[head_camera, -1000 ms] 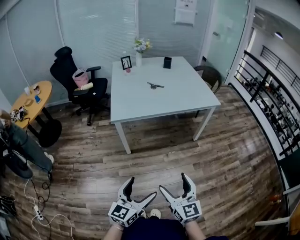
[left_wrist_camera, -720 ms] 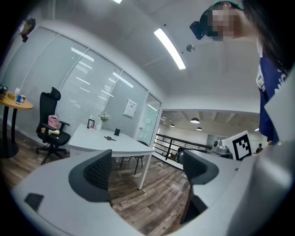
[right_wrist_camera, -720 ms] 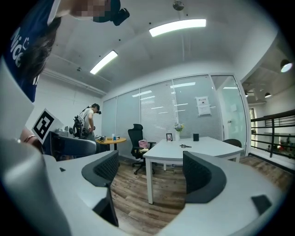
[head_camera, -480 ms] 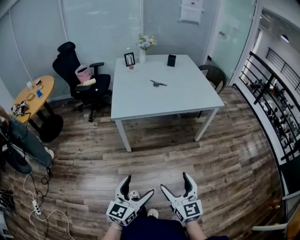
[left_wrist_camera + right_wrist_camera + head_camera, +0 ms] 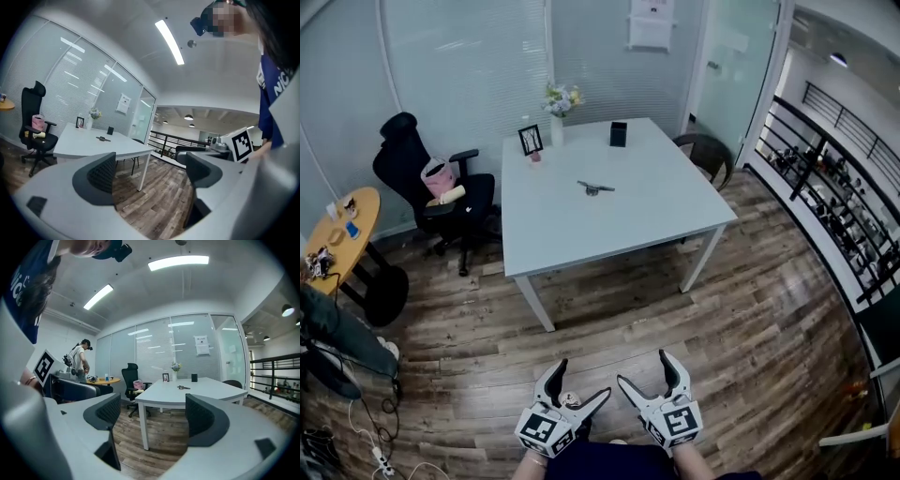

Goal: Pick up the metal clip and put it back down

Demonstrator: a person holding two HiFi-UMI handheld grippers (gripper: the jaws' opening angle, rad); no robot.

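The metal clip (image 5: 595,188) lies small and dark near the middle of the white table (image 5: 656,211), far ahead of me; it also shows in the left gripper view as the clip (image 5: 102,138) and in the right gripper view as the clip (image 5: 183,387). My left gripper (image 5: 579,385) and right gripper (image 5: 643,371) hang close to my body above the wooden floor, well short of the table. Both stand open with nothing between their jaws.
On the table's far edge stand a vase of flowers (image 5: 558,119), a picture frame (image 5: 530,140) and a black box (image 5: 619,134). A black office chair (image 5: 431,187) sits left of the table, a round yellow table (image 5: 345,220) further left, a railing (image 5: 834,187) at right.
The view has moved a little toward the table and turned right, so the table sits further left. Both grippers stay open, low in front of me.
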